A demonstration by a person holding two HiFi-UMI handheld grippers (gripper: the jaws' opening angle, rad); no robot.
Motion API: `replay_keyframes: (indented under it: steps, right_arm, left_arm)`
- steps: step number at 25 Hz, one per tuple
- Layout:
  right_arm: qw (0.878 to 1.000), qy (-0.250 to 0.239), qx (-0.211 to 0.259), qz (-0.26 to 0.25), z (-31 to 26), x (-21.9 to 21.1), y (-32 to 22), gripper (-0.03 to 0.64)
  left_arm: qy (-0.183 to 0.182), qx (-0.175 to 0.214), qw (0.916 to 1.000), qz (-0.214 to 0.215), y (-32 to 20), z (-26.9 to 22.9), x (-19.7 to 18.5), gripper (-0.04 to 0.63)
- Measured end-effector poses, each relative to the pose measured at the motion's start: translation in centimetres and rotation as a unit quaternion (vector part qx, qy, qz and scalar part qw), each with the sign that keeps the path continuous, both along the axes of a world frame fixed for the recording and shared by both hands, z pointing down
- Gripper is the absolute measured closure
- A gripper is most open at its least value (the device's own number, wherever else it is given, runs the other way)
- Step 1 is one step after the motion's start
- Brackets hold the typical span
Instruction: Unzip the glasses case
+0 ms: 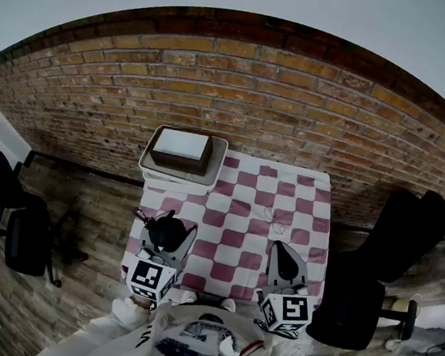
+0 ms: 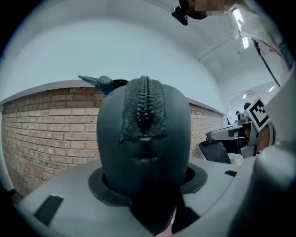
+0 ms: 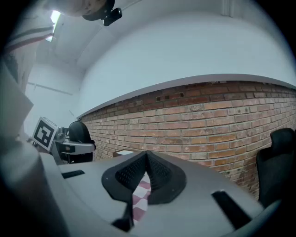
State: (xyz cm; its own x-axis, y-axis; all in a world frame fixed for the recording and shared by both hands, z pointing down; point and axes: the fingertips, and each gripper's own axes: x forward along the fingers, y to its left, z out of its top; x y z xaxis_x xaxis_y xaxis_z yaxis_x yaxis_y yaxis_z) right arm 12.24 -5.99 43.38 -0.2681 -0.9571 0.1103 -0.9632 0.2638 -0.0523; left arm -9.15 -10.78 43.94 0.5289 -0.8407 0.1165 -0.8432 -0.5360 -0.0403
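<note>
Nearest to me, the left gripper [image 1: 166,239] was clenched on the black, rounded fabric glasses case [image 2: 143,139], pads pressing its lower sides, held above the near left part of the table. In the left gripper view the black toothed zip [image 2: 144,104] ran straight up the face of the case and over its top. The small grey zip pull [image 2: 98,82] stuck out at the top, towards the left in that view. The case seemed to stand on end between the jaws, though I could not fix its long axis with certainty.

The right gripper [image 3: 147,162] was clamped shut on nothing, level with the left one and well apart from it. The case lay directly to its left. My reading: the free right gripper had to cross leftwards and take the pull at the top.

Below lay the red-and-white checked tablecloth [image 1: 283,204], with a pale tray [image 1: 206,181] at its far left corner, then the red brick wall [image 1: 294,109].
</note>
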Motion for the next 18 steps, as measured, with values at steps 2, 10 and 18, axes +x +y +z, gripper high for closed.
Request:
replay_keyframes:
  steps: [2, 10, 18]
  right_arm:
    - [1.0, 0.005, 0.001, -0.004, 0.0, 0.3, 0.1, 0.603]
    - [1.0, -0.003, 0.001, -0.017, 0.3, 2.1, 0.5, 0.603]
    - [0.999, -0.008, 0.006, -0.047, 0.7, 4.0, 0.8, 0.603]
  left_arm:
    - [-0.001, -0.001, 1.0, -0.001, 0.1, 0.0, 0.3, 0.339]
    - [-0.009, -0.018, 0.9998, -0.008, 0.8, 0.3, 2.2, 0.339]
    - [-0.005, 0.013, 0.9997, -0.02, 1.4, -1.0, 4.2, 0.339]
